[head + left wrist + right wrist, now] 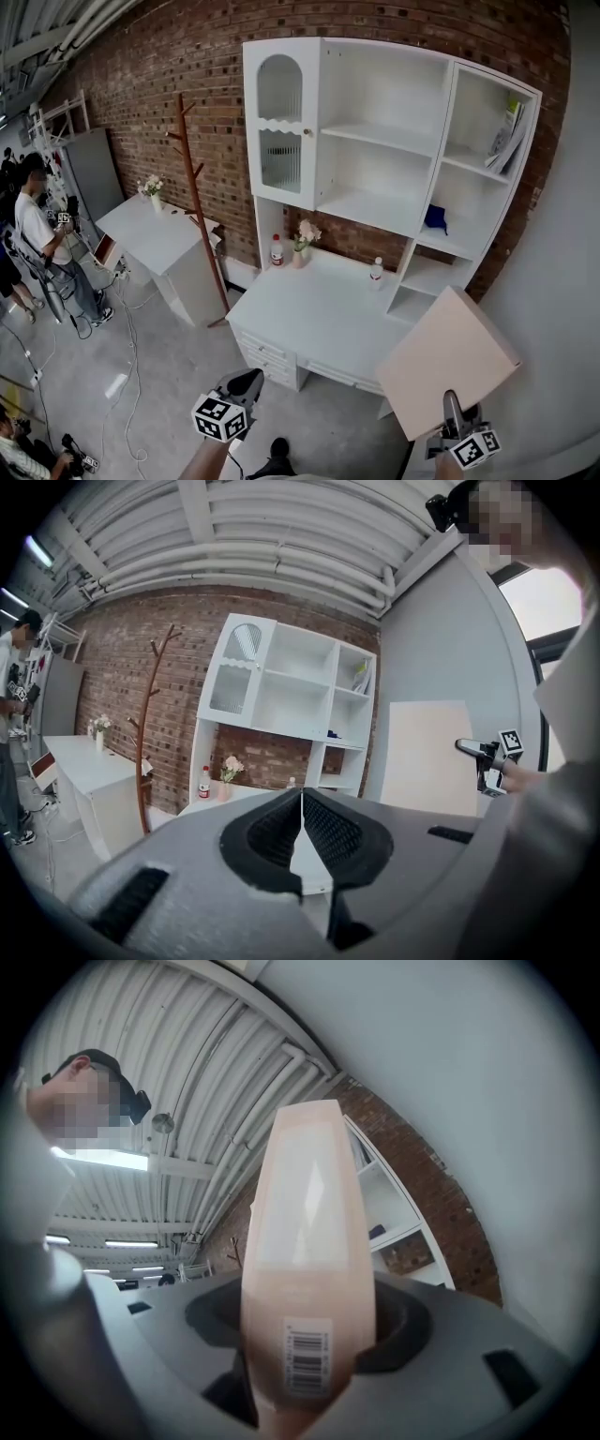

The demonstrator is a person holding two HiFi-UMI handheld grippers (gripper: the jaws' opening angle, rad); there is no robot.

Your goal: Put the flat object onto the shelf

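Board [448, 361] pinched by its lower edge in right gripper [454, 411], clear of shelf [380, 139]. Left gripper [246, 382] jaws pressed together, empty.

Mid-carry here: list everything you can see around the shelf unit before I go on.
flat board: one, pale pink, held up at lower right
shelf unit: one, white, against the brick wall
desk: one, white, under the shelf unit
red-labelled bottle: one, desk back left
clear bottle: one, desk back right
flower vase: one, beside the red-labelled bottle
blue item: one, right-hand middle shelf
books: a few, leaning in the top right compartment
coat stand: one, brown wood, left of the shelf unit
side table: one, white, far left, with a second vase
bystander: one, far left
left gripper: jaws together, empty
right gripper: closed on the flat board's lower edge
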